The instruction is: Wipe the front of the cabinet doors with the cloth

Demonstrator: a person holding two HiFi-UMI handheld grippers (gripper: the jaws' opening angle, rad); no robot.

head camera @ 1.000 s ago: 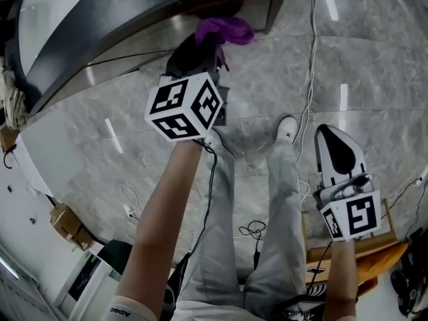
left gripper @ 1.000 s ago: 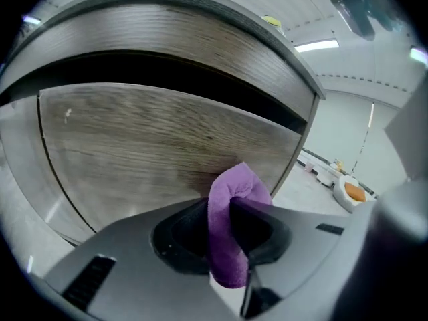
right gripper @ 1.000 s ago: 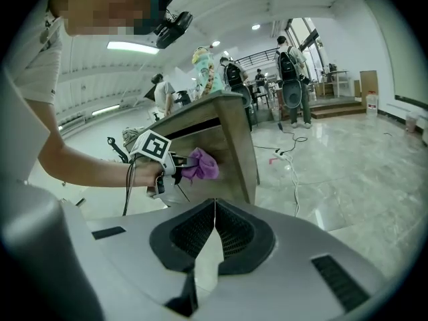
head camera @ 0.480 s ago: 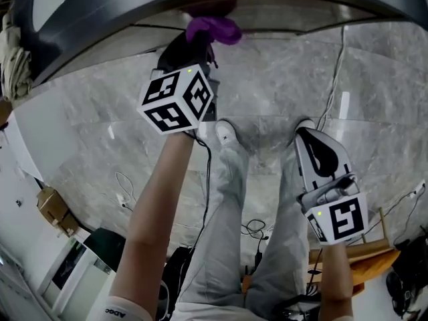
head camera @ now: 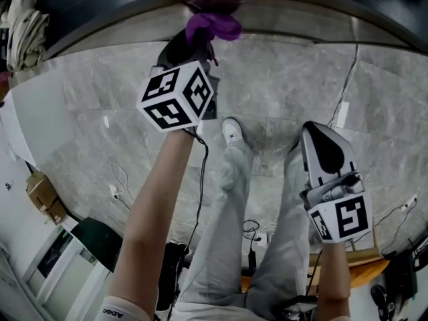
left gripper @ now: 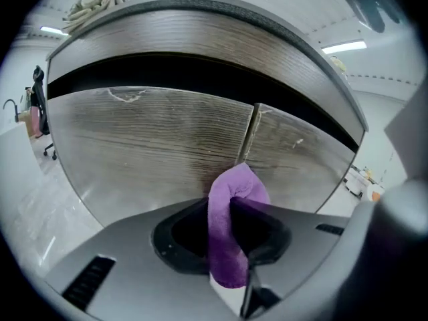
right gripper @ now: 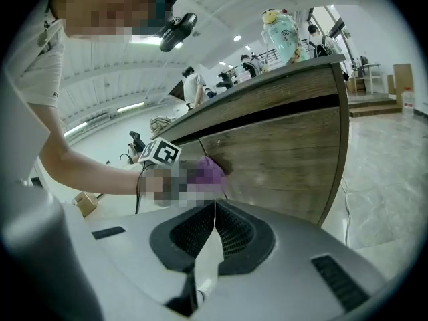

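**Purple cloth held at the seam between the cabinet doors**

The left gripper (head camera: 202,39) reaches forward to the cabinet, its jaws clamped on a purple cloth (head camera: 212,25). In the left gripper view the cloth (left gripper: 231,209) stands up between the two jaws as a folded strip. Its rounded top end lies against the wood-grain front, at the foot of the vertical seam (left gripper: 247,134) that divides the left door (left gripper: 147,142) from the right door (left gripper: 297,152). A dark gap runs across above both doors, under the cabinet's top edge. The left gripper's marker cube (head camera: 177,97) faces the head camera, with the person's bare forearm (head camera: 157,212) behind it.

The right gripper (head camera: 321,139) hangs low beside the person's right leg, well apart from the cabinet. The right gripper view shows its jaws (right gripper: 214,223) pressed together with nothing between them. That view also takes in the cabinet (right gripper: 287,146) from the side, with the cloth (right gripper: 210,170) against its front and a bottle (right gripper: 279,25) standing on its top.

From the head view the floor (head camera: 93,112) is grey marble tile, a white shoe (head camera: 232,131) stands near the cabinet's base, and thin cables (head camera: 348,79) trail across the tiles.
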